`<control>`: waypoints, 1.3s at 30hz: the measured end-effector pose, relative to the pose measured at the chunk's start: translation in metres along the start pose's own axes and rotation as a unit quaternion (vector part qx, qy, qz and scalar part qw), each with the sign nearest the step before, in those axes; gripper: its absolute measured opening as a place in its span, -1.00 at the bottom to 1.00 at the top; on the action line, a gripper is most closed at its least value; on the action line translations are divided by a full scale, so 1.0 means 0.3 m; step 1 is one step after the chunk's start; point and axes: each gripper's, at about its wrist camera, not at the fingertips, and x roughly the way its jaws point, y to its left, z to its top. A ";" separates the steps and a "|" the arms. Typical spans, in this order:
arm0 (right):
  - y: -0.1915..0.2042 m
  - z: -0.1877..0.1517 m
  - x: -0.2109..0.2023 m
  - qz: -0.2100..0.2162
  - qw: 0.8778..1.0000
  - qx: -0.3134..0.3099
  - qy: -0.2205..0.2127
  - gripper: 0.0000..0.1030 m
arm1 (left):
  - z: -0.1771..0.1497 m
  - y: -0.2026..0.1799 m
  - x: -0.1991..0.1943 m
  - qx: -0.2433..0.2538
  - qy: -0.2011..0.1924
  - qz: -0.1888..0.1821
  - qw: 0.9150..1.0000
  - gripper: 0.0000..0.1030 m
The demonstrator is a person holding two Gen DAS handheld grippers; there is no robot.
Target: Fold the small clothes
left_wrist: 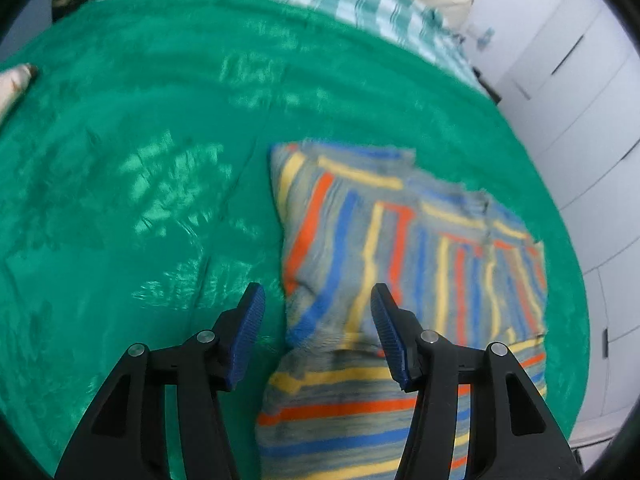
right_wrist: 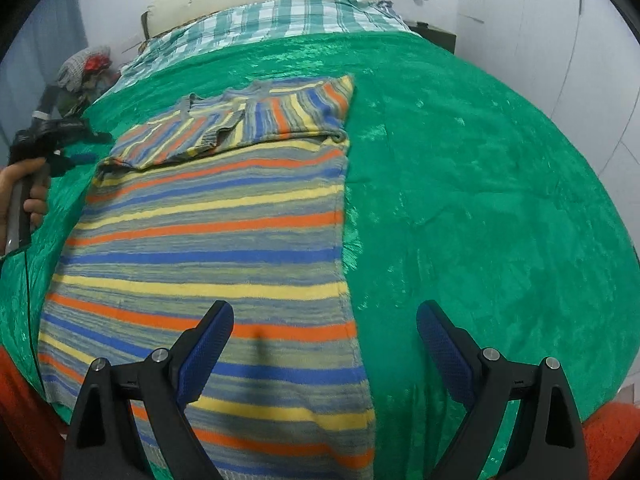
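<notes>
Striped sweater lies flat on the green blanket, both sleeves folded across its upper part. Right tongs hang over its lower right edge, jaws wide apart, nothing between them; one pad is above the knit, the other above bare blanket. Left tongs are over the sweater's side edge, jaws partly apart, gripping nothing. In the right wrist view a hand holds the left tongs just off the sweater's left side. A checked sheet lies beyond the blanket.
</notes>
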 end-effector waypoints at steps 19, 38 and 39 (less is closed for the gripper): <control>0.024 0.008 0.007 -0.007 1.000 -0.024 0.008 0.79 | -0.084 0.061 -0.028 0.016 -0.044 0.097 0.994 0.24; 0.014 -0.179 0.089 0.009 0.991 -0.069 0.111 0.97 | -0.860 -0.028 -0.260 0.156 0.032 0.052 0.986 0.63; 0.006 -0.186 0.090 0.009 0.991 -0.065 0.114 0.99 | -0.866 -0.028 -0.263 0.160 0.032 0.053 0.985 0.65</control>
